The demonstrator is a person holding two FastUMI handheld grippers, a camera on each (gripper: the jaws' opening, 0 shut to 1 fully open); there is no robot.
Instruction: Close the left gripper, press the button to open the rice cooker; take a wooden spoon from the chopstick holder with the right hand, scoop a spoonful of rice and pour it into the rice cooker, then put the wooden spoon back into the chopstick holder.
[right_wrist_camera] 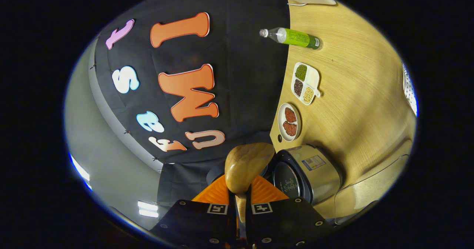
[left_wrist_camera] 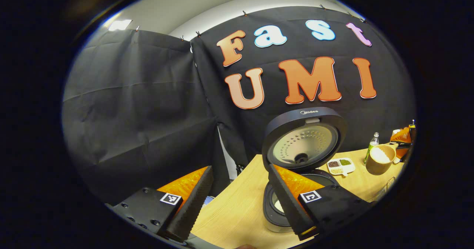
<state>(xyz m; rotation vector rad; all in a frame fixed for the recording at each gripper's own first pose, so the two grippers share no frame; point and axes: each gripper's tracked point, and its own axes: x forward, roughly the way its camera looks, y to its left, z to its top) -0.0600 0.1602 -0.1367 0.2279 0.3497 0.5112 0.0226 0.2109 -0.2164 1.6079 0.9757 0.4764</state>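
Right gripper view shows the right gripper [right_wrist_camera: 242,201] with its jaws clamped together on the neck of the wooden spoon [right_wrist_camera: 246,167], the spoon's bowl standing out just past the fingertips with its rounded back toward the camera, so whether it carries rice cannot be told. Just beside the spoon bowl sits the rice cooker [right_wrist_camera: 309,173], and beyond the cooker on the table [right_wrist_camera: 355,93] lie a small plate [right_wrist_camera: 289,122], a divided dish [right_wrist_camera: 306,82] and a green bottle [right_wrist_camera: 292,37]. In the left gripper view the left gripper [left_wrist_camera: 240,201] hangs with its jaws well apart, in front of the rice cooker [left_wrist_camera: 296,189], whose lid [left_wrist_camera: 304,140] stands open; a wooden bowl of rice [left_wrist_camera: 380,158] sits well beyond the cooker. The spoon looks light, stiff and smooth, so it would likely twist or slide in a loose pinch; a firm hold on the narrow neck near the bowl, as here, seems the best place for steady tipping.
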